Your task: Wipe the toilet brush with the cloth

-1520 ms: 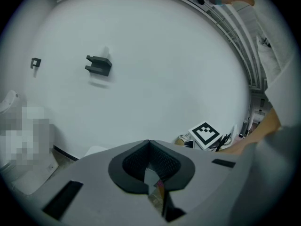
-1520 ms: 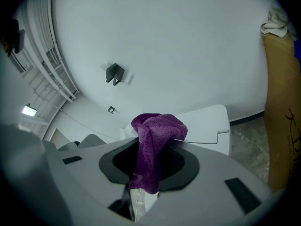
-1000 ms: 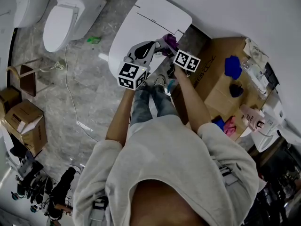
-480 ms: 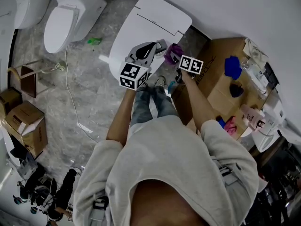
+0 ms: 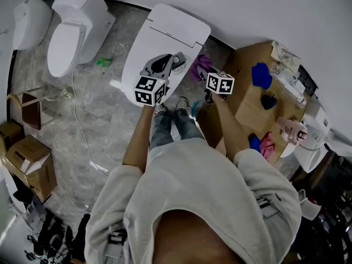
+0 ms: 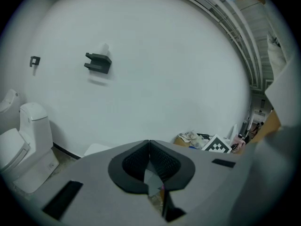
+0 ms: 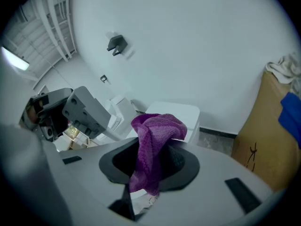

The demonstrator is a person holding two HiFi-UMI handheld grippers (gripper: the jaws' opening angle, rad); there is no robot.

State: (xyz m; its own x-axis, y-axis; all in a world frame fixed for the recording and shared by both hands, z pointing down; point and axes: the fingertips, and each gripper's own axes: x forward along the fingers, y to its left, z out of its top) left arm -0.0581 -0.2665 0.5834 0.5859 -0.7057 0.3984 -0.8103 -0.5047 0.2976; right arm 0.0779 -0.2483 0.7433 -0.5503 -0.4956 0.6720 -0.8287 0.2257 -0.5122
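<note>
Shows left gripper [image 5: 176,62] clenched above the toilet [image 5: 165,29] with no brush discernible, then cloth [image 5: 199,66] pinched in right gripper [image 5: 207,77], pulled rightward from a second ago's near contact, likely ending a wiping pass.

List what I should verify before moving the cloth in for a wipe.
1. Cloth grip: ok. The purple cloth is clamped in the right gripper, whose jaws are shut on it.
2. Left gripper closed: ok. Its jaws meet at the tips.
3. Brush in hand: cannot tell. No toilet brush is clearly visible in any view.
4. Cloth clear of the left gripper: ok. The head view shows a gap between them.
</note>
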